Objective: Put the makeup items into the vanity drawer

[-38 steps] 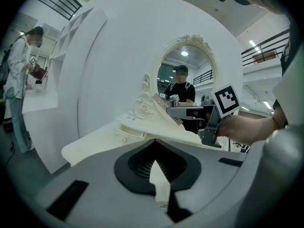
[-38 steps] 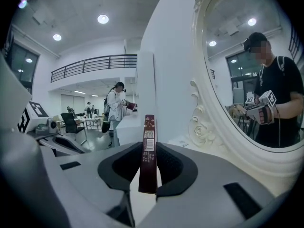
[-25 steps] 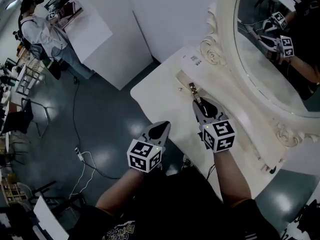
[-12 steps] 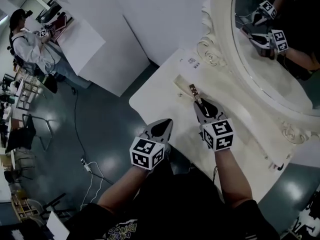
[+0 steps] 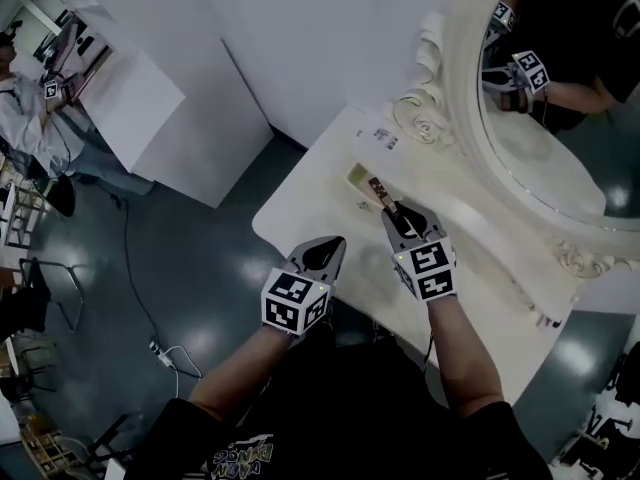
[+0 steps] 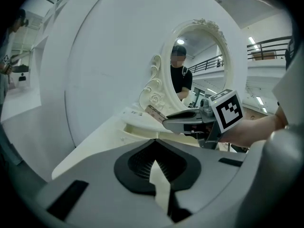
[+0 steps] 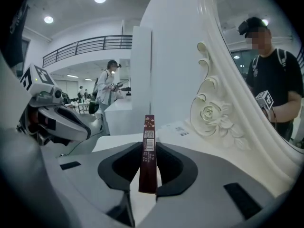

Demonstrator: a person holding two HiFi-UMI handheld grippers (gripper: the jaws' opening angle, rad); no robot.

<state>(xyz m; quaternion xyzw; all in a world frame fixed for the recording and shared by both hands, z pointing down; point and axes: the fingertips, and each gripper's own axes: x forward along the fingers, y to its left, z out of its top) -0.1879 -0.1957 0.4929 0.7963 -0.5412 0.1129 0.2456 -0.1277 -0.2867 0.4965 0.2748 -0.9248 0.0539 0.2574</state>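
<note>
A slim dark-brown makeup box stands on edge between the jaws of my right gripper, which is shut on it. In the head view the box sticks out ahead of the right gripper over the white vanity top. Its tip lies close to the open drawer at the vanity's left end. My left gripper hovers at the vanity's front edge, shut and holding nothing. The left gripper view shows its jaws meeting, with the right gripper, the box and the drawer ahead.
An oval mirror in an ornate cream frame rises behind the vanity. White partition walls stand to the left. A cable lies on the dark floor. Small items sit at the vanity's right end. A person stands far off.
Both grippers have moved forward and a little down. The box's tip is now nearer the drawer opening. The head view has shifted, so the room at left shows less.
</note>
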